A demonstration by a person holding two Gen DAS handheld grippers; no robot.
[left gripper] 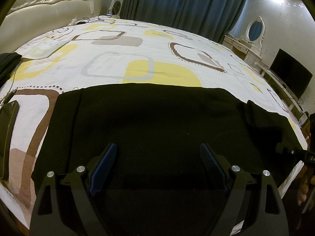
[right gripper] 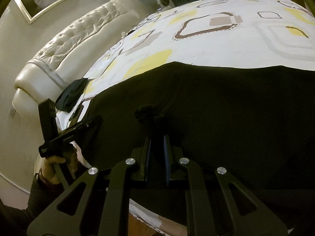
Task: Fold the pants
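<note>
In the left wrist view, the black pants (left gripper: 157, 122) are seen spread flat across the near part of the patterned bedsheet (left gripper: 118, 45), their far edge lying straight. The left gripper (left gripper: 158, 157) is held low over the cloth with its fingers wide apart and nothing between them. A phone (left gripper: 7, 137) lies on the sheet to the left, well clear of the pants.

In the right wrist view, the right gripper (right gripper: 156, 135) is seen with its fingers drawn close together, and a small bunch of black cloth appears to be pinched at the tips, though the dark fabric makes this hard to confirm. The left gripper (right gripper: 72, 127) is visible at the left, over the near edge of the pants (right gripper: 216, 108).

A fold is judged to be under way, with one side gripped. A matching grip by the left gripper is called for next, so both sides can be lifted evenly.
</note>
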